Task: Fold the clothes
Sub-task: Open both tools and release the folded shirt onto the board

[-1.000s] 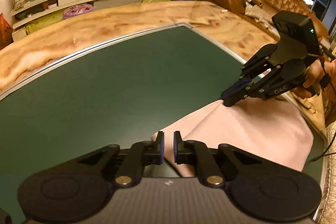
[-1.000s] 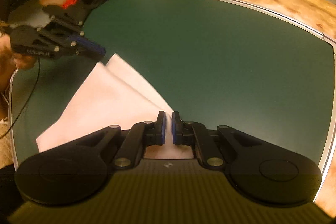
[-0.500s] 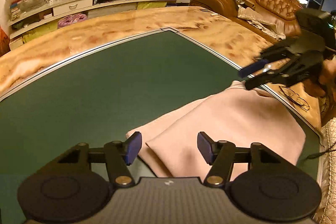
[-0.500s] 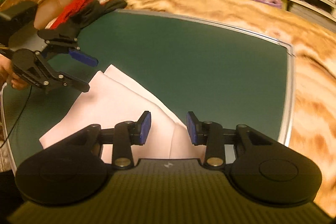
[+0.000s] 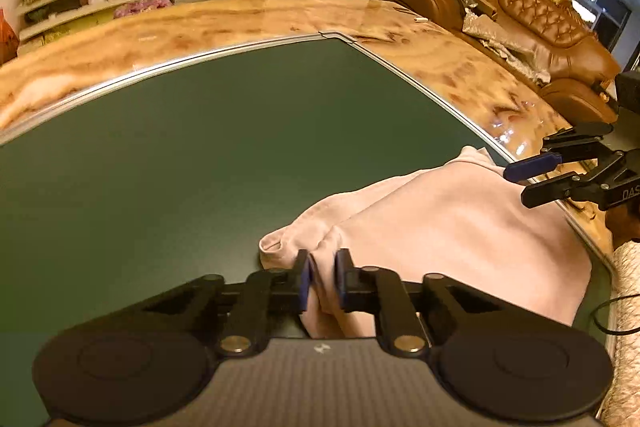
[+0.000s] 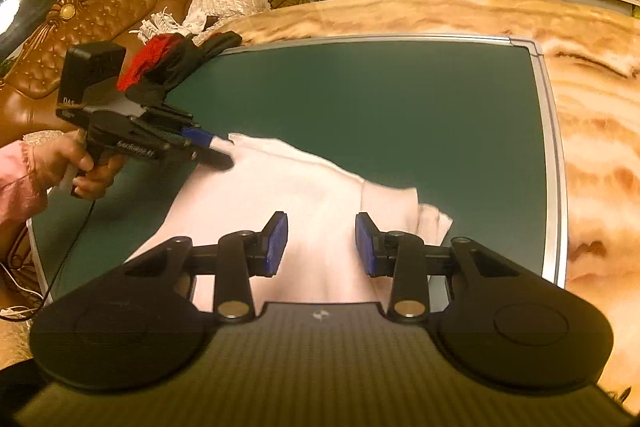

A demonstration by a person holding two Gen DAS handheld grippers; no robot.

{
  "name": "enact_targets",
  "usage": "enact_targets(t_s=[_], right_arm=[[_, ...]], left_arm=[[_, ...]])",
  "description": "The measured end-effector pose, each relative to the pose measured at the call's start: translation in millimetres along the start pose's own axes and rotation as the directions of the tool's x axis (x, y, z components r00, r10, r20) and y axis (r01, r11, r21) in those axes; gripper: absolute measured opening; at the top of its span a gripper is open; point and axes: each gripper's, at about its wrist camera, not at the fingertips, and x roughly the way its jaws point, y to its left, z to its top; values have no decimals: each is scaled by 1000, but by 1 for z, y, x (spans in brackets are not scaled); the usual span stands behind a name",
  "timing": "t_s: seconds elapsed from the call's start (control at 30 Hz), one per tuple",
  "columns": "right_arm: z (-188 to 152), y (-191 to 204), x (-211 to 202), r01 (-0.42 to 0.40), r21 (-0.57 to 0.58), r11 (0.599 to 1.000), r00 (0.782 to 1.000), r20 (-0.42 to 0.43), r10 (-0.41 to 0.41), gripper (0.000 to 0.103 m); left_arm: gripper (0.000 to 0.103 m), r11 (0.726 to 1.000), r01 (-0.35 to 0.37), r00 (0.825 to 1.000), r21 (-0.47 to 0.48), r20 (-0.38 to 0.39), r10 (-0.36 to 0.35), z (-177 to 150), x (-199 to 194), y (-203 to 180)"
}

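Since half a second before, the left gripper [image 5: 321, 281] had been closed onto a fold of the pink garment [image 5: 448, 227] on the green mat [image 5: 180, 167]. The right gripper [image 6: 321, 243] was held spread above the cloth, whose near edge was hidden behind both gripper bodies.

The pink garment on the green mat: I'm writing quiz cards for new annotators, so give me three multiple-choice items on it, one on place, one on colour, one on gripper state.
1. Where does the pink garment lie?
A. on the green mat
B. on the sofa
C. on the shelf

2. What colour are the gripper pads?
A. red
B. blue
C. white

3. How do the grippers stand?
A. both open
B. left gripper closed on the garment's fold, right gripper open above it
C. both closed on cloth

Answers:
1 A, the cloth rests flat on the mat.
2 B, the blue pads show in both views.
3 B, cloth is pinched between the left fingers, while the right ones are spread wide.
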Motion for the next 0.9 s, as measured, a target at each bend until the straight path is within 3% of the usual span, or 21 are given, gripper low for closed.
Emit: enact_targets(t_s=[0.27,0.47,0.53,0.63,0.77,0.83,0.9], right_arm=[[-12,2,1,17,13,1000,1000,-4,-17,43],[-17,6,5,37,10,999,999,-4,-37,43],[-17,5,5,55,23,998,998,9,-56,43],[-12,-2,1,74,71,995,996,43,-78,43],[-1,-18,-1,114,155,981,990,66,-125,43],[4,-26,1,131,203,970,987,62,-146,43],[8,-32,6,142,238,961,986,57,-160,43]], left_arm=[[3,996,-78,995,40,72,75,11,-14,-11],[3,992,-107,994,67,7,106,10,1,-9],[6,993,-112,994,48,24,111,7,0,-10],[15,989,-143,987,40,74,139,8,-13,-15],[34,985,-168,975,40,153,160,15,-35,-27],[40,988,-144,977,57,164,133,17,-39,-38],[42,988,-121,986,100,127,108,14,-31,-52]])
